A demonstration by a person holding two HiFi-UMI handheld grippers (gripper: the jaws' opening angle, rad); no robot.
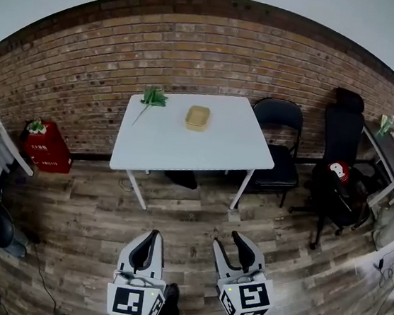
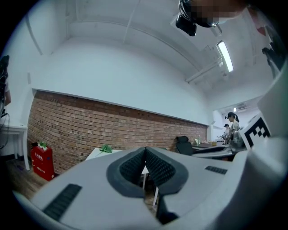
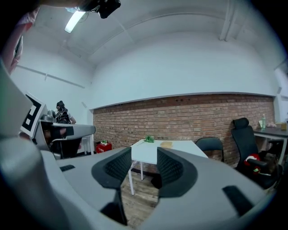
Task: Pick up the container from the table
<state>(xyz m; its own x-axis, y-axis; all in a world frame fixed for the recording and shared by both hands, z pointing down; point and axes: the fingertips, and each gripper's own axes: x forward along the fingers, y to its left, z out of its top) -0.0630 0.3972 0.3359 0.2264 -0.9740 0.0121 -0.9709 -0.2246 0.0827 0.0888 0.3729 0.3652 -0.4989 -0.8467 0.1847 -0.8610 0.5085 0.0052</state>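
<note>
A brick wall (image 1: 196, 46) runs across the back of the room, with a plain white wall above it. Wood-plank flooring (image 1: 89, 225) covers everything in front of it. A white table (image 1: 219, 149) stands against the bricks, near the middle of the wall. Just to its right is a black folding chair (image 1: 279, 124), its seat close to the table's right edge. Further right is a taller black office chair (image 1: 342, 132), and beyond that a grey desk (image 1: 386, 151) with small clutter I can't make out. A red box (image 1: 45, 147) sits on the floor by the wall, off to the left of the table.

The person stands well back from the table, holding both tools low over the floor. The left gripper (image 1: 149, 240) has its jaws pressed together at the tips. In the left gripper view the two dark ribbed pads (image 2: 157, 167) meet with nothing between them. The right gripper (image 1: 229, 241) has its jaws a moderate way apart and is empty. In the right gripper view only the far-off table and floor show through the gap. Both tools point roughly towards the table and are well apart from it.

The container (image 1: 197, 118), a small shallow tan tray, rests on the tabletop in its back half, a little left of centre and nearer the wall than the front edge. A green leafy sprig (image 1: 152, 98) lies near the back left corner of the table, apart from the container
</note>
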